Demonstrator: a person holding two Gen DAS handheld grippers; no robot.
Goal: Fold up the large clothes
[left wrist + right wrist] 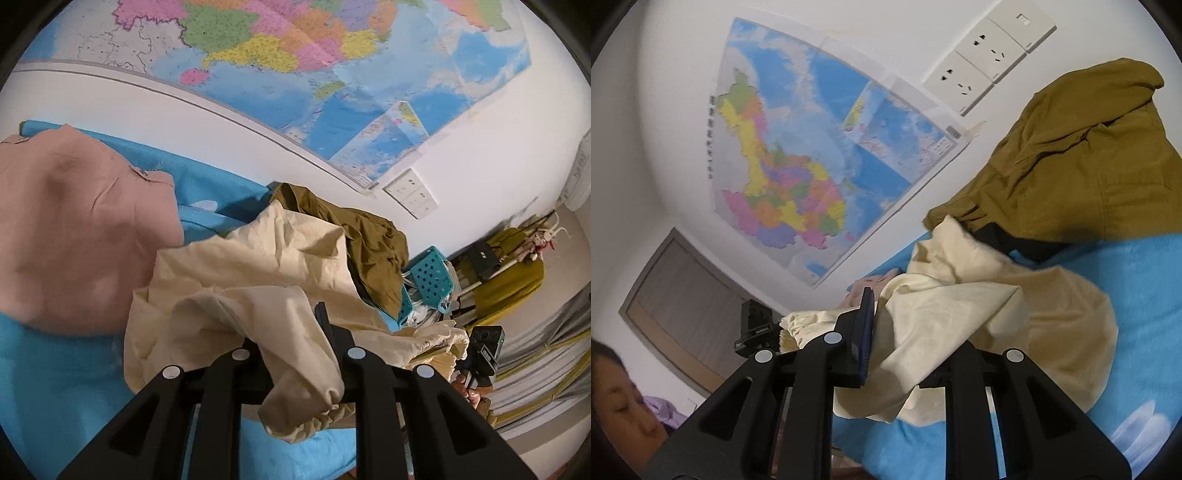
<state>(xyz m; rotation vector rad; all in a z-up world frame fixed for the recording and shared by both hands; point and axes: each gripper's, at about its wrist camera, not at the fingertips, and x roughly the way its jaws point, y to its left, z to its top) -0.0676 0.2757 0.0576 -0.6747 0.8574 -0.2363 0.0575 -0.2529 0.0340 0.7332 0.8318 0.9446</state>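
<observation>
Fingers of both grippers, left point(291, 332) and right point(908, 332), clamped on cream garment point(960, 317).

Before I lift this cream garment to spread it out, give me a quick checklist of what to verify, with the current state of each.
1. Left hand-held gripper holding cream garment: ok.
2. Right hand-held gripper holding it too: ok, cloth between the fingers.
3. Grips at matching corners: cannot tell, cloth is bunched.
4. Garment free of the olive garment: not ok, they overlap.
5. Pink garment clear of the cream one: cannot tell.
6. Blue sheet not pinched: cannot tell.
</observation>
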